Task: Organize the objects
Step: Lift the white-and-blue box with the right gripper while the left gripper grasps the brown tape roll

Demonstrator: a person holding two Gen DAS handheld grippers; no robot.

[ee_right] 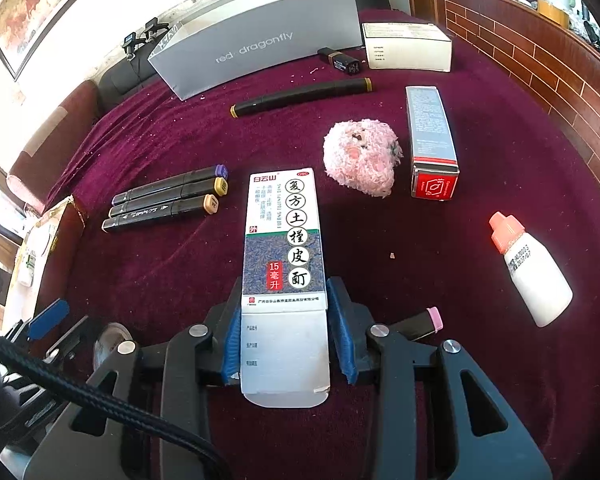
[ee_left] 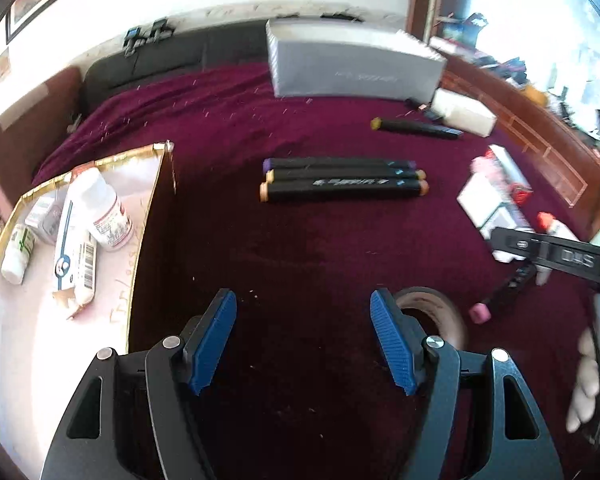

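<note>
My right gripper (ee_right: 286,336) is shut on a white and blue medicine box (ee_right: 284,248) with Chinese lettering, held over the maroon cloth (ee_right: 172,280). My left gripper (ee_left: 304,340) is open and empty above the cloth (ee_left: 300,240). Three black markers (ee_left: 342,180) lie side by side ahead of it; they also show in the right wrist view (ee_right: 166,202). A gold-rimmed tray (ee_left: 4,340) at the left holds white medicine bottles (ee_left: 104,208) and a box (ee_left: 74,248).
A grey shoebox (ee_right: 256,44) stands at the back. A single marker (ee_right: 300,96), a pink fluffy toy (ee_right: 360,156), a grey-red box (ee_right: 432,140), a white bottle with orange cap (ee_right: 532,268), a pink-capped marker (ee_right: 420,320) and a tape roll (ee_left: 432,312) lie on the cloth.
</note>
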